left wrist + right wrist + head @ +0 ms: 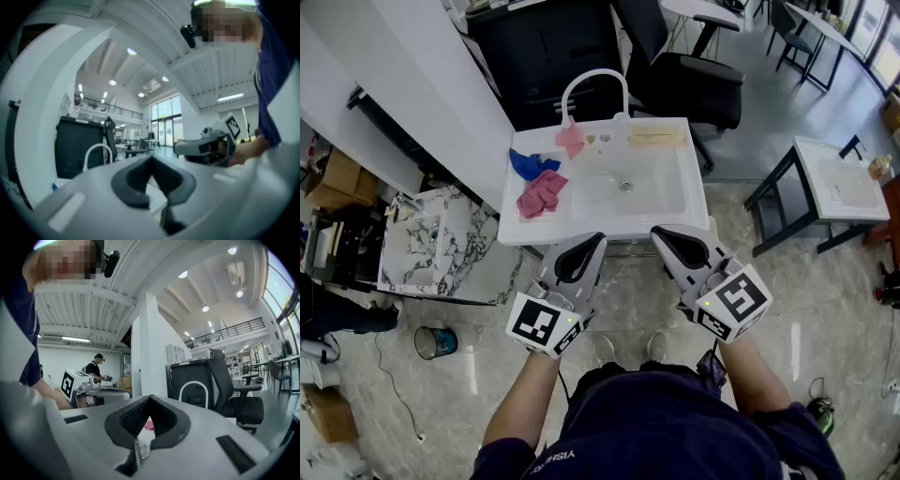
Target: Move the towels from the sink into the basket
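A white sink [675, 202] stands in front of me in the head view. On its left side lie a blue towel [532, 165] and a crumpled pink towel [542, 193], and a smaller pink towel [571, 140] sits by the arched white faucet [595, 80]. My left gripper [598, 239] and right gripper [659, 233] hover side by side just short of the sink's front edge. Both are shut and hold nothing. The jaws of the left gripper [151, 159] meet at their tips. A bit of pink towel [149, 425] shows past the right gripper [150, 399]. No basket is in view.
A black office chair [684, 75] and a black cabinet [548, 56] stand behind the sink. A white side table [839, 183] is at the right, a marble slab [422, 246] and a small bin [436, 342] at the left. A person [96, 367] stands far off.
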A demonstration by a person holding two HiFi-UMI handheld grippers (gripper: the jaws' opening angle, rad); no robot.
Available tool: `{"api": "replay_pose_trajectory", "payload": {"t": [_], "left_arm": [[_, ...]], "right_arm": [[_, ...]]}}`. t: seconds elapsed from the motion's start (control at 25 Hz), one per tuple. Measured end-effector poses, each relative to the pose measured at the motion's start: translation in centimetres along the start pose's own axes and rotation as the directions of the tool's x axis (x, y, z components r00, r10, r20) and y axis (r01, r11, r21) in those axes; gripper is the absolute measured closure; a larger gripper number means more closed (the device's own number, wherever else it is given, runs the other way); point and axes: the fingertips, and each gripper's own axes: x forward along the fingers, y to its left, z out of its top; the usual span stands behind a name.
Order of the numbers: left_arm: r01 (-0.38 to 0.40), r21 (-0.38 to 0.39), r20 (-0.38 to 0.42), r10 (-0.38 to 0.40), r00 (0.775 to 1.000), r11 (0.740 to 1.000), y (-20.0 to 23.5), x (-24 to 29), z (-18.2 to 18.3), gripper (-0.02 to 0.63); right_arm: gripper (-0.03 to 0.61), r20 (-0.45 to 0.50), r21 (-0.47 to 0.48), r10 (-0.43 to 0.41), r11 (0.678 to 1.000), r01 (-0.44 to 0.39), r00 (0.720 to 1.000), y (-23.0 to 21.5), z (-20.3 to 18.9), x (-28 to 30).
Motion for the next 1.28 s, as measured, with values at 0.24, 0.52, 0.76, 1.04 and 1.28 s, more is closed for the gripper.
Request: {"api": "replay_pose_trajectory", "payload": {"t": [0.24, 0.52, 0.76, 1.04, 1.28], "left_arm": [[-0.002, 0.000, -0.006, 0.002, 1.000, 1.000, -1.5, 1.0, -0.5, 0.611], [-0.027, 0.019, -0.013, 0.027, 1.000, 0.999, -3.9, 2.3, -0.3, 0.611], [-0.067, 0.024, -0.025, 0.068, 0.997, 0.997, -5.2, 3.1, -0.6, 0.611], [-0.088, 0.018, -0.038, 0.089, 0.995, 0.996, -5.3, 4.2, -1.5, 0.611], [-0.092, 0.002, -0.050, 0.092, 0.995, 0.996, -3.8, 5.2, -2.7, 0.611]], "right_arm": [[0.572, 0.000, 0.002, 0.002, 1.000, -0.002, 1.000, -0.9, -0.6, -1.6], [0.572, 0.007, 0.002, 0.054, 0.999, -0.054, 0.999, -1.7, -0.7, -3.5], [0.572, 0.009, 0.008, 0.085, 0.996, -0.086, 0.996, -3.3, -1.0, -4.9], [0.572, 0.001, 0.018, 0.101, 0.995, -0.101, 0.995, -4.9, -2.1, -5.0], [0.572, -0.019, 0.017, 0.105, 0.994, -0.105, 0.994, -6.5, -2.5, -3.7]]}}
